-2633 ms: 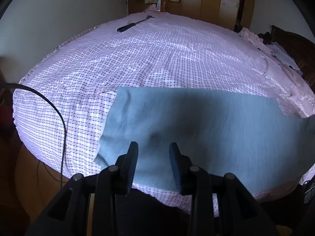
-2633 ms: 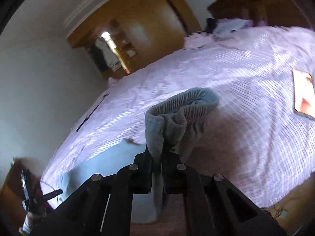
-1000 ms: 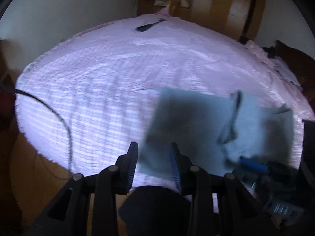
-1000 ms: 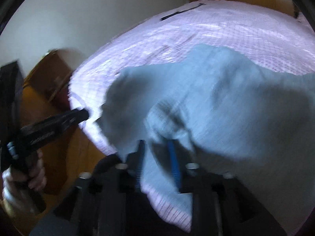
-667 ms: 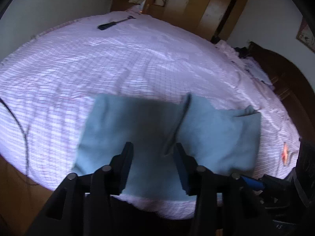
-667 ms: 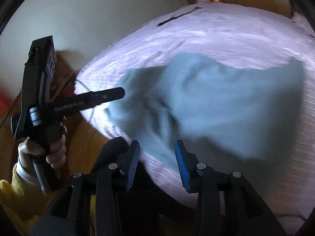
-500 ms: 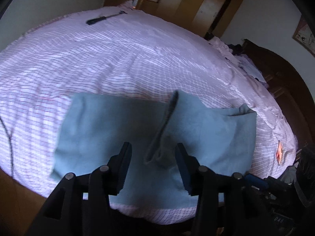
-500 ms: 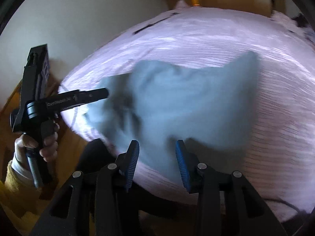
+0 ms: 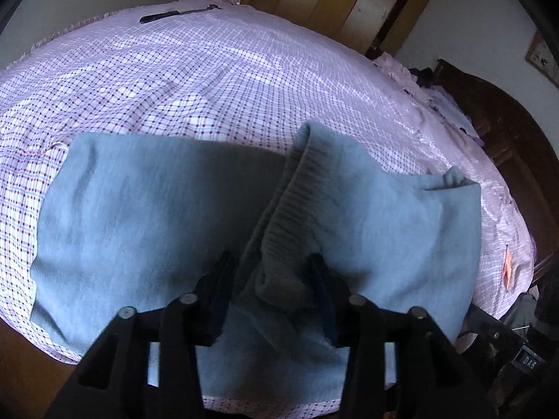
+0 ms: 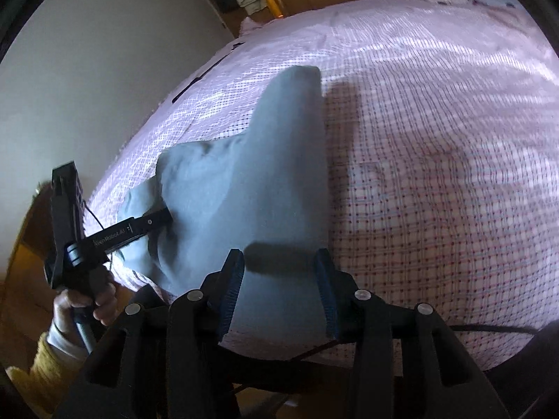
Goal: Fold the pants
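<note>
The light blue pants [image 9: 146, 209] lie folded across the near edge of the bed. Their ribbed waistband [image 9: 297, 216] is folded over onto the legs and forms a raised ridge. My left gripper [image 9: 270, 276] is open, with its fingers on either side of the waistband's near end. In the right wrist view the pants [image 10: 258, 181] stretch away from me. My right gripper [image 10: 279, 279] is open and empty just above their near edge. The left gripper [image 10: 153, 223] shows there too, its tip against the fold.
The bed [image 9: 209, 80] has a pink checked sheet [image 10: 436, 174]. A dark long tool [image 9: 174, 14] lies at its far edge. An orange card [image 9: 507, 263] lies at the right. Wooden wardrobes [image 9: 367, 3] and a dark headboard [image 9: 506, 118] stand behind.
My right gripper let go of the waistband after carrying it over the legs, and drew back. My left gripper moved forward to straddle the waistband's near end.
</note>
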A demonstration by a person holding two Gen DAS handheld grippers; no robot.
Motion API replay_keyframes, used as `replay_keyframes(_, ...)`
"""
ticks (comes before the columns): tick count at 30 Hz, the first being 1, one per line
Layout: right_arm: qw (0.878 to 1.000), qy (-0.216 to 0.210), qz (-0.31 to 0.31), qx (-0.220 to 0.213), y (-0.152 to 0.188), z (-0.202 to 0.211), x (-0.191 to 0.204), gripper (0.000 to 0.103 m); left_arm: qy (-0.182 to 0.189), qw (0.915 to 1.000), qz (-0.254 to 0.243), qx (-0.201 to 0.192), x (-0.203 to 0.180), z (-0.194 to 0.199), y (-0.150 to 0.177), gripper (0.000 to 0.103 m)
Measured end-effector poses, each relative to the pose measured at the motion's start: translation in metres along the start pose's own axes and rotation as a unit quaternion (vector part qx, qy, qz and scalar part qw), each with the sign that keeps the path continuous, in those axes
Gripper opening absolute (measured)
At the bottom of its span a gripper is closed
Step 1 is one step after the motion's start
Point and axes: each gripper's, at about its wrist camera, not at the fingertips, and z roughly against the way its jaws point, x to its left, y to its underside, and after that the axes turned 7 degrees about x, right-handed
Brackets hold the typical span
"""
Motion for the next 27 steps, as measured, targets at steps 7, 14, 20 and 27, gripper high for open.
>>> replay_keyframes(7, 1.000, 0.002, -0.004, -0.018, 0.002, 0.011, -0.002, 0.035, 0.020, 0.9983, -0.002, -0.054, -0.005, 0.038, 0.011, 0.021)
replay_keyframes(14, 1.000, 0.001, 0.004, -0.021, 0.004, 0.014, 0.003, 0.035, -0.017, 0.9860, -0.041, -0.161, -0.002, 0.116, 0.027, 0.020)
replay_keyframes(20, 1.000, 0.001, 0.020, 0.010, 0.007, -0.003, 0.016, 0.035, -0.121, 0.9798, -0.040, -0.154, 0.039, 0.101, 0.046, 0.021)
replay_keyframes(27, 0.997, 0.011, 0.054, 0.045, 0.013, -0.027, 0.034, 0.035, -0.098, 0.9887, 0.017, -0.113, 0.085, 0.058, 0.058, 0.027)
